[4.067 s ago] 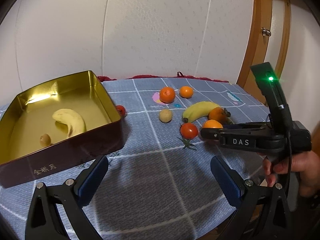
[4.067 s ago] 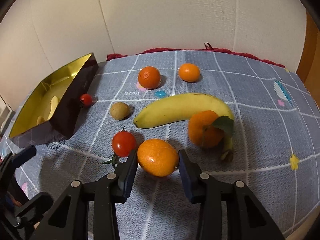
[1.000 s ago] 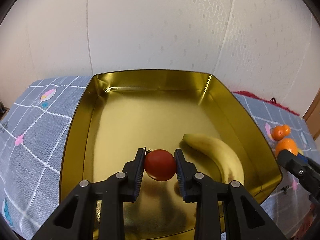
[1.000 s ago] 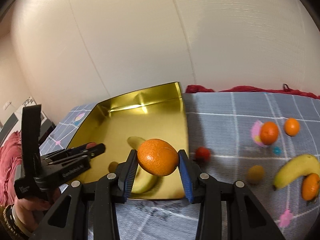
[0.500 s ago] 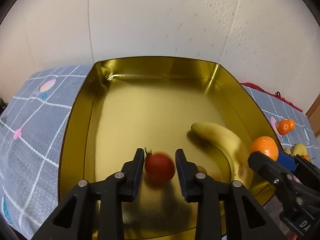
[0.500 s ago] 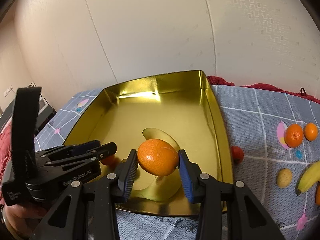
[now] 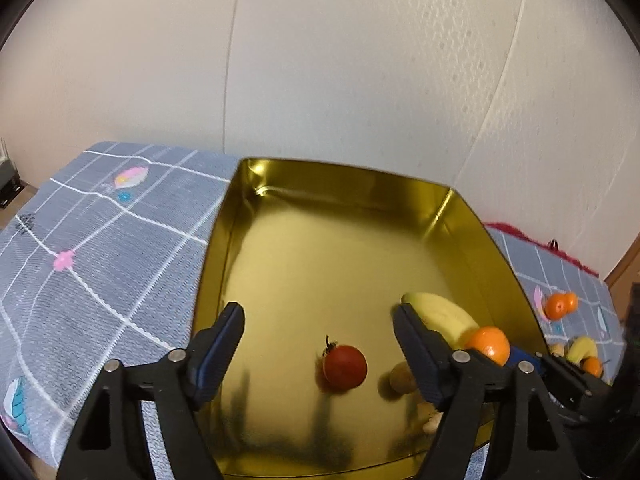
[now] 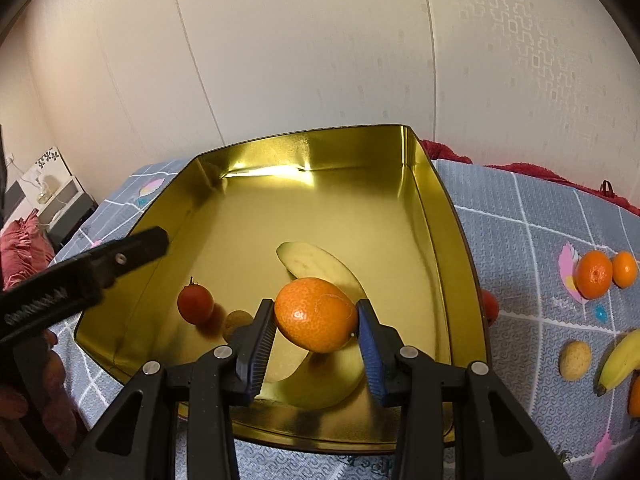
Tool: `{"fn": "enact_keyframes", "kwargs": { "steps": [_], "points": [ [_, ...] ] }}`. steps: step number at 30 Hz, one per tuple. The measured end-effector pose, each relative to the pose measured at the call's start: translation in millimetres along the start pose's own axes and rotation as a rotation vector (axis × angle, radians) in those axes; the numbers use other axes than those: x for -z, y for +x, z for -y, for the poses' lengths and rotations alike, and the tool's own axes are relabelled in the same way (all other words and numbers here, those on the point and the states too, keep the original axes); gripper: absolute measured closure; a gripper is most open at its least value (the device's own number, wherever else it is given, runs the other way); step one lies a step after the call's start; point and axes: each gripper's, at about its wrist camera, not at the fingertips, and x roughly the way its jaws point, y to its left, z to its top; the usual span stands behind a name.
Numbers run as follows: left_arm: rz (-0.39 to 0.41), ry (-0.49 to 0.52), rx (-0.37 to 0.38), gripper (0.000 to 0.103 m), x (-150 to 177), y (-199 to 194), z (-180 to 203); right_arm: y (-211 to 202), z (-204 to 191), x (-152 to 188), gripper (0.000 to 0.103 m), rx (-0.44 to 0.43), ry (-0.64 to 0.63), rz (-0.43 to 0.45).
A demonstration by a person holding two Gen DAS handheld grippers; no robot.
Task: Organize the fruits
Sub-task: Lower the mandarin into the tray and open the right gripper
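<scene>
A gold tin [image 7: 340,208] [image 8: 436,204] sits on the grey patterned cloth. On its floor lie a red tomato [image 7: 345,366] [image 8: 195,304], a banana [image 7: 444,316] [image 8: 316,264] and a small brown fruit [image 7: 402,378] [image 8: 237,322]. My left gripper [image 7: 318,344] hangs open above the tomato, its fingers wide apart. My right gripper [image 8: 316,338] is shut on an orange mandarin [image 8: 316,314] [image 7: 489,344], held over the tin's near right part above the banana.
On the cloth right of the tin lie two mandarins [image 8: 604,274], a small red tomato [image 8: 490,306], a pale round fruit [image 8: 575,360] and another banana [image 8: 620,362]. A white wall stands behind. A red cushion and a shelf are at the far left.
My left gripper has opened and let the tomato go onto the tin's floor, then drawn back a little. My right gripper has carried the mandarin further over the tin.
</scene>
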Motion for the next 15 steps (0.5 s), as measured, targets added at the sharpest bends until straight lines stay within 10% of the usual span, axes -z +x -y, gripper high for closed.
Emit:
{"fn": "enact_keyframes", "kwargs": {
  "steps": [15],
  "points": [
    [0.078, -0.055, 0.002, 0.012, -5, -15, -12, -2, -6, -2, 0.055, 0.032, -0.035, 0.023]
  ]
}}
